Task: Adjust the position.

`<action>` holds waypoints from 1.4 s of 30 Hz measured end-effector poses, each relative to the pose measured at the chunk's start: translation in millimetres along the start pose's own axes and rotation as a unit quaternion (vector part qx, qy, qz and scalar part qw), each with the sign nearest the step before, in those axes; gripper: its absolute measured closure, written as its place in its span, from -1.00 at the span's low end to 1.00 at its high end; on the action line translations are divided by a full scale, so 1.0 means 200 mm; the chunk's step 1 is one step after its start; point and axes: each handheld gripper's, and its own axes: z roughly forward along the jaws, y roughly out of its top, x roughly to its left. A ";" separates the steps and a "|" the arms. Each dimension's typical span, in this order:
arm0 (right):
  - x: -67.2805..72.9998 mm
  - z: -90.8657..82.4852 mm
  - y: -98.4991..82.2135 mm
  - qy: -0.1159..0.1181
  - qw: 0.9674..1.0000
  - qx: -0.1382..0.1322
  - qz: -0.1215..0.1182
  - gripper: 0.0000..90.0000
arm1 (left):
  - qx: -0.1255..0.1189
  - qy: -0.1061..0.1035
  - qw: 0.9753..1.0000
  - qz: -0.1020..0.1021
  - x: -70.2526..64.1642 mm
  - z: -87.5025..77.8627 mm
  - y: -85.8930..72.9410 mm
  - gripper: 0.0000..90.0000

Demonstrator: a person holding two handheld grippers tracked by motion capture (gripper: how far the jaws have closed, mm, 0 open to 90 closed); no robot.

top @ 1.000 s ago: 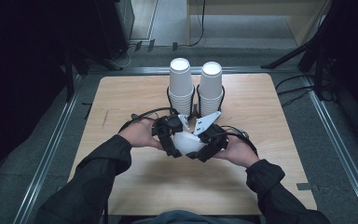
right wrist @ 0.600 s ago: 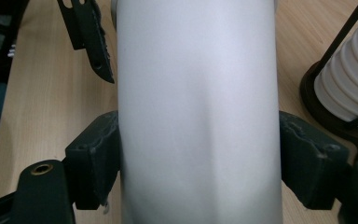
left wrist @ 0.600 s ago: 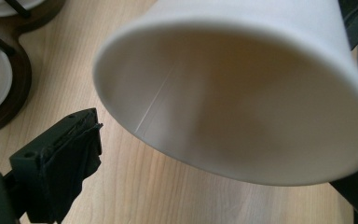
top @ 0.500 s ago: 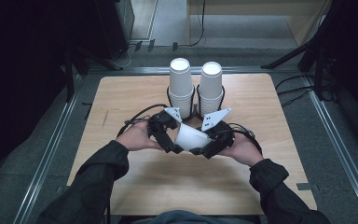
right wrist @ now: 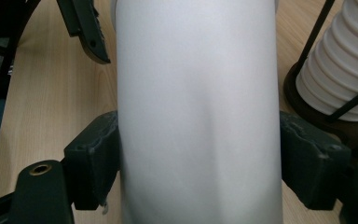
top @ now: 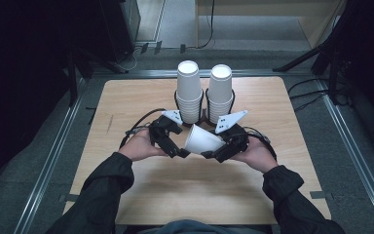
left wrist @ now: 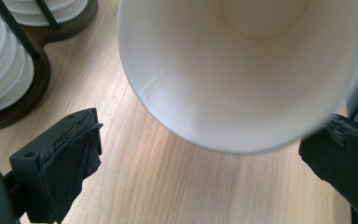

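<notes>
A white paper cup [top: 202, 140] lies on its side just above the wooden table [top: 126, 97], mouth toward my left gripper [top: 179, 141]. My right gripper [top: 214, 147] is shut on the cup's wall; in the right gripper view both pads [right wrist: 98, 154] press the cup [right wrist: 198, 93]. In the left gripper view the cup's open mouth [left wrist: 242, 70] faces me. The left gripper [left wrist: 207, 156] is open, its jaws have just been opening, and the rim sits between the pads [left wrist: 74, 158] untouched.
Two tall stacks of white cups [top: 189, 92] [top: 220, 95] stand in a dark wire-and-wood holder [left wrist: 32, 88] just behind the grippers, close to the right gripper [right wrist: 340, 70]. Metal rails and dark floor border the table. Bare tabletop lies to the left, right and front.
My left gripper has let go of the cup and drawn back to the left with its jaws wider. The right gripper stays shut on the cup in nearly the same place.
</notes>
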 end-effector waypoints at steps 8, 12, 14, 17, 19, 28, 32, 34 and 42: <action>-0.01 -0.03 -0.01 0.001 1.000 -0.012 0.012 -0.53 | -0.038 -0.004 0.999 -0.024 0.01 -0.01 -0.04 -1.00; -0.02 -0.05 -0.02 0.008 1.000 -0.022 0.019 -0.53 | -0.055 -0.008 0.998 -0.031 -0.01 -0.01 -0.05 -1.00; -0.02 -0.05 -0.02 0.009 0.999 -0.026 0.021 -0.53 | -0.059 -0.012 0.998 -0.033 -0.02 0.00 -0.05 -1.00; -0.01 -0.06 -0.02 0.010 0.999 -0.028 0.021 -0.54 | -0.059 -0.010 0.998 -0.030 -0.03 0.01 -0.05 -1.00; 0.00 -0.06 -0.02 0.010 0.999 -0.031 0.020 -0.54 | -0.058 -0.011 0.998 -0.026 -0.04 0.03 -0.05 -1.00; 0.01 -0.05 -0.02 0.031 0.998 -0.045 0.011 -0.54 | -0.086 -0.036 0.995 -0.025 -0.07 0.04 -0.03 -1.00; 0.02 -0.02 -0.02 0.043 0.998 -0.046 0.007 -0.54 | -0.098 -0.051 0.994 -0.026 -0.08 0.04 -0.02 -1.00; 0.03 -0.01 -0.01 0.050 0.998 -0.043 0.001 -0.54 | -0.098 -0.053 0.993 -0.024 -0.09 0.04 -0.01 -1.00; 0.05 0.01 0.00 0.064 0.997 -0.042 -0.005 -0.53 | -0.120 -0.073 0.990 -0.021 -0.08 0.01 -0.03 -0.84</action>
